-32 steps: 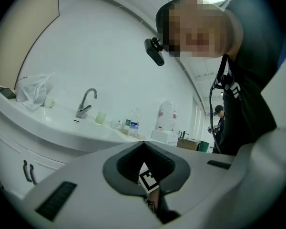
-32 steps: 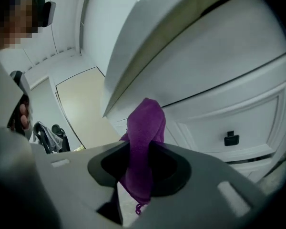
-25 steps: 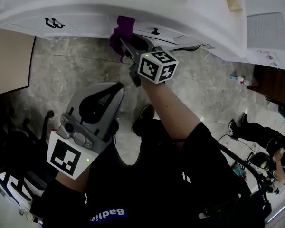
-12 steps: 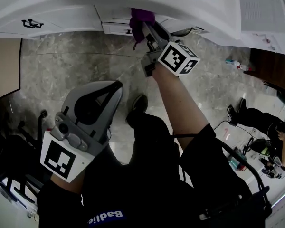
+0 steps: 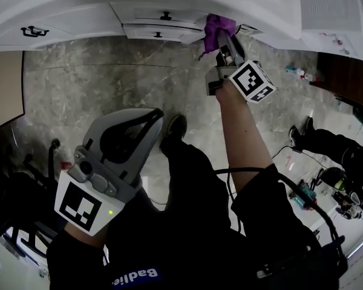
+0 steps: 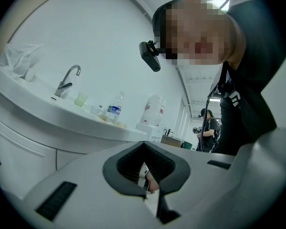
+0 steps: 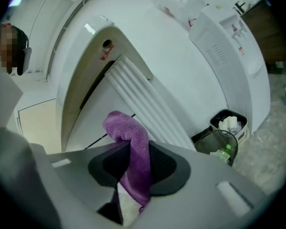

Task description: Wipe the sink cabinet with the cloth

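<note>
**Purple cloth on the cabinet front, thin grip the worry**

My right gripper (image 5: 225,43) is up at one o'clock in the head view. Its jaws are clamped on the purple cloth (image 5: 218,26), and the bunched end presses against the white sink cabinet (image 5: 78,22), just right of the two small drawer handles (image 5: 161,25). In the right gripper view the cloth (image 7: 132,149) runs straight up between the pads and folds over at the top. A bin (image 7: 227,128) stands on the floor at four o'clock.

My left gripper (image 5: 146,117) hangs low at seven o'clock, well clear of the work. Its jaws are drawn together with only a sliver between them, and I can make out nothing gripped there.

The risks, as I judge them:

- Only a narrow strip of cloth is pinched, so drag across the panel could pull it loose.
- The loose top fold could flop aside and let hard jaw tips scrape the paint.
- The handles at eleven o'clock from the cloth could snag it on a leftward pass.

Not much writing can be read. White print on my dark top (image 5: 136,276) looks like "Badlie". The bottle (image 6: 115,109) on the counter has a blue label, too small to read. The marker cubes carry black-and-white squares only.
</note>
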